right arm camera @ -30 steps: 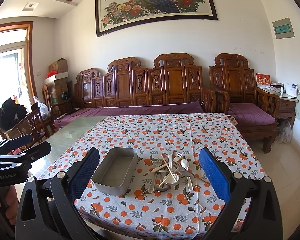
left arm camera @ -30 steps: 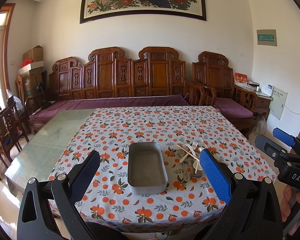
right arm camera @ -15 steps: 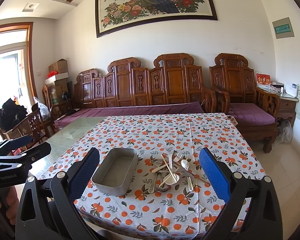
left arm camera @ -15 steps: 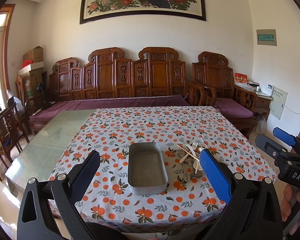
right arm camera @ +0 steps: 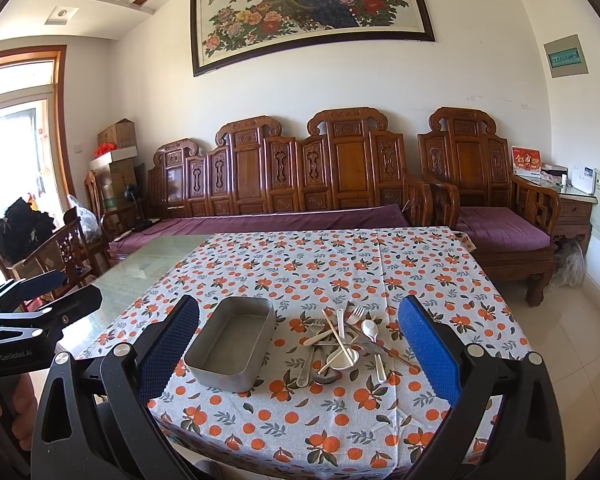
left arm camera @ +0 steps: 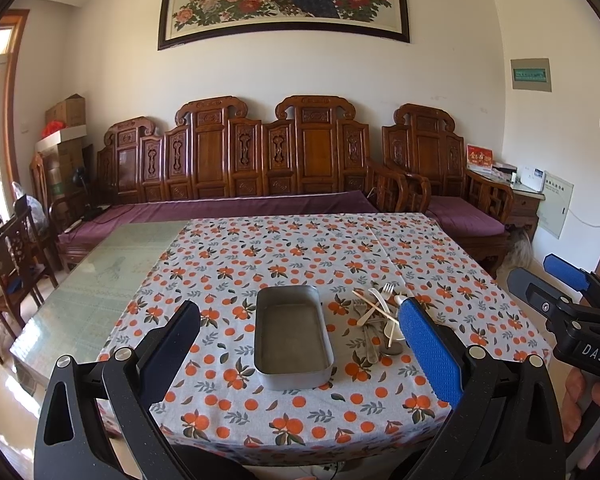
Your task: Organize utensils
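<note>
An empty grey metal tray (left arm camera: 292, 334) (right arm camera: 232, 340) sits near the table's front edge. Right of it lies a loose pile of utensils (left arm camera: 380, 320) (right arm camera: 346, 340): white and metal spoons, a white fork, wooden chopsticks, crossing one another. My left gripper (left arm camera: 300, 344) hangs open before the table, its blue pads either side of the tray. Likewise open, my right gripper (right arm camera: 300, 344) frames both the tray and the pile. Each gripper holds nothing. The right gripper's body (left arm camera: 572, 312) shows at the right edge of the left wrist view, held by a hand.
A tablecloth with orange fruit print (left arm camera: 300, 256) (right arm camera: 332, 264) covers most of the table; bare green glass (left arm camera: 112, 272) shows at its left. A carved wooden sofa with purple cushions (left arm camera: 236, 208) stands behind. Wooden chairs (right arm camera: 72, 252) stand at the left.
</note>
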A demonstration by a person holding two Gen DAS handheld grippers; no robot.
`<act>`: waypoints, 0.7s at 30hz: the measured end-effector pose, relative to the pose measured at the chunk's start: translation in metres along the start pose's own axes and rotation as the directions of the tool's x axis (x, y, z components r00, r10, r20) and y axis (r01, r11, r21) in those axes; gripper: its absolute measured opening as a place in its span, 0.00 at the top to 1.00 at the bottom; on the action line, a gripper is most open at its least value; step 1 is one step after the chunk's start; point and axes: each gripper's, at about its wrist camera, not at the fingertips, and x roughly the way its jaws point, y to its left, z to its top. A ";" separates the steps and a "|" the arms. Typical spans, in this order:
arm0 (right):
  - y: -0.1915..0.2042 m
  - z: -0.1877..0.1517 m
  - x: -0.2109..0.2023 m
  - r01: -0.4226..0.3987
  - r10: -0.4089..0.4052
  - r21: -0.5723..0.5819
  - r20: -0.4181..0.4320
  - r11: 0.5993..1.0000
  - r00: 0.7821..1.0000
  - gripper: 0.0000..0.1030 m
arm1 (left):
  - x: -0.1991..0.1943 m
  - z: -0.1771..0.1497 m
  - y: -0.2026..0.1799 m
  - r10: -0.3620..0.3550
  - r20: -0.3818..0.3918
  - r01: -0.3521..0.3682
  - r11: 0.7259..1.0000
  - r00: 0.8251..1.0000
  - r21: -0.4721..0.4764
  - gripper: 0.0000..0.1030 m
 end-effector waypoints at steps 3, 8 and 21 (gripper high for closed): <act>0.000 0.000 0.000 0.000 0.000 0.001 -0.001 1.000 1.000 0.02 | -0.001 0.000 -0.001 -0.004 -0.002 0.004 1.000 1.000 0.003 0.06; 0.000 0.000 0.003 0.001 -0.001 0.005 -0.011 1.000 1.000 0.02 | 0.005 -0.004 -0.002 -0.004 -0.020 0.004 1.000 1.000 0.011 0.06; -0.015 -0.015 0.030 -0.003 0.004 0.019 -0.060 1.000 0.998 0.02 | 0.051 -0.028 -0.004 -0.008 -0.146 0.014 0.999 0.989 0.038 0.06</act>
